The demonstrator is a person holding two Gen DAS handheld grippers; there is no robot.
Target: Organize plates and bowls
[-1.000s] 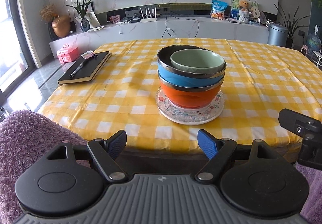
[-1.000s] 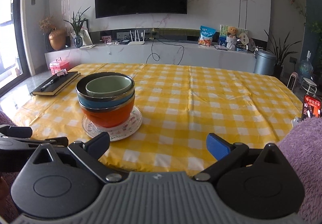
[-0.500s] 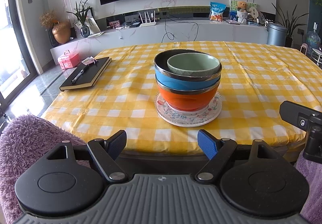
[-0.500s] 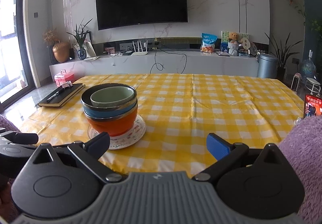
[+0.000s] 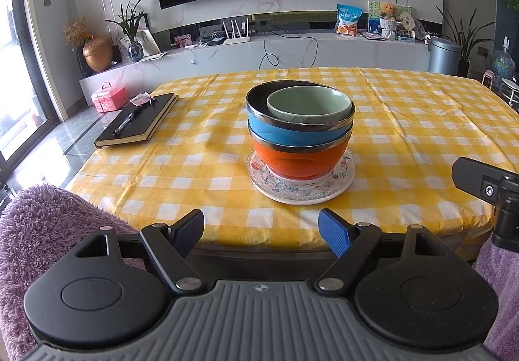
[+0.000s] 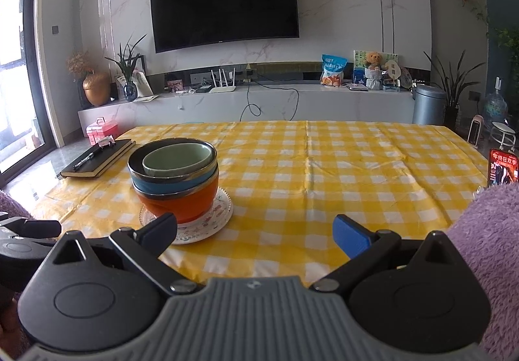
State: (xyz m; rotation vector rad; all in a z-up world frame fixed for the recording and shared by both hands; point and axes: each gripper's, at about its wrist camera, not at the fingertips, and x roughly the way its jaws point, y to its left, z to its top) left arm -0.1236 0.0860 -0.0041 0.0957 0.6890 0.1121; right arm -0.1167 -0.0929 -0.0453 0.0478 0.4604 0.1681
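Observation:
A stack stands on the yellow checked table (image 5: 405, 120): a patterned plate (image 5: 343, 180) at the bottom, an orange bowl (image 5: 298, 159), a blue bowl (image 5: 292, 132) and a small green bowl (image 5: 308, 104) on top. The stack also shows in the right wrist view, with the plate (image 6: 217, 218), orange bowl (image 6: 191, 202), blue bowl (image 6: 181, 185) and green bowl (image 6: 176, 159). My left gripper (image 5: 261, 231) is open and empty, in front of the table's near edge, short of the stack. My right gripper (image 6: 254, 231) is open and empty, to the right of the stack.
A black notebook (image 5: 142, 120) with a pen (image 5: 125, 124) lies at the table's left side, also in the right wrist view (image 6: 97, 158). Purple fluffy sleeves (image 5: 42, 231) flank the grippers. A phone (image 6: 502, 168) stands at the right. A TV wall and console are behind.
Both grippers have drawn back and tilted up from the stack; the table looks lower and farther in both views. Both stay open and empty. The stack has not moved.

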